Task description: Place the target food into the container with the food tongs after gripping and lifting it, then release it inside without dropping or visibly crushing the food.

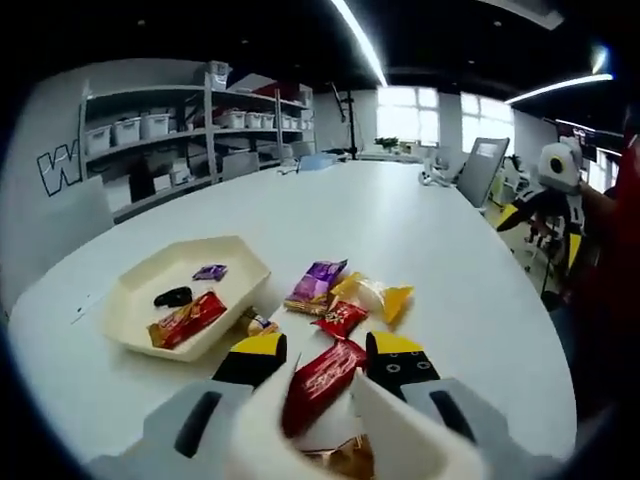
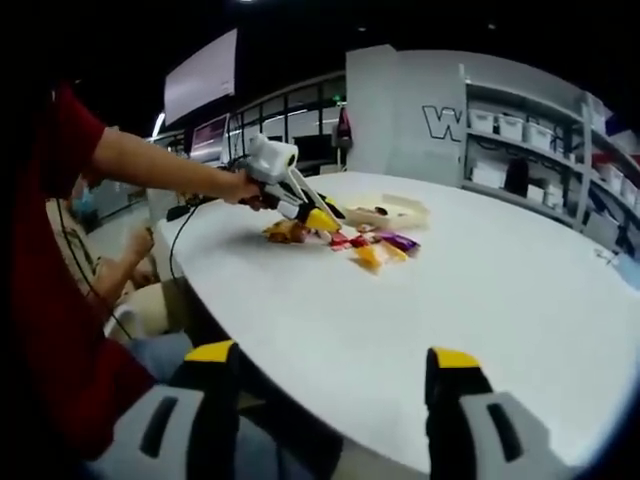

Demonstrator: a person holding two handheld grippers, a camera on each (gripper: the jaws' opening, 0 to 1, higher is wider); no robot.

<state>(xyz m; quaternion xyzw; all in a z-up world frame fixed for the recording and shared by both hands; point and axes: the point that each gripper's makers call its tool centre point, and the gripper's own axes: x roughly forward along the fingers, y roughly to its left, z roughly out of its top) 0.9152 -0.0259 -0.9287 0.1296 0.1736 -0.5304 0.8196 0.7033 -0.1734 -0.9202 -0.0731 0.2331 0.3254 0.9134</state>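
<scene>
Right hand-held gripper (image 2: 335,385) hangs open, low in frame; mid-frame, the left hand-held gripper (image 2: 322,220) reaches the snack packets (image 2: 372,245) on the tabletop (image 2: 470,290).

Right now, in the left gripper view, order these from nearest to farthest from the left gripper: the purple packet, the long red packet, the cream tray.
1. Long red packet, between the left gripper's jaws.
2. Purple packet, just beyond.
3. Cream tray, off to the left; nearly level with the purple packet, so a close call.
</scene>
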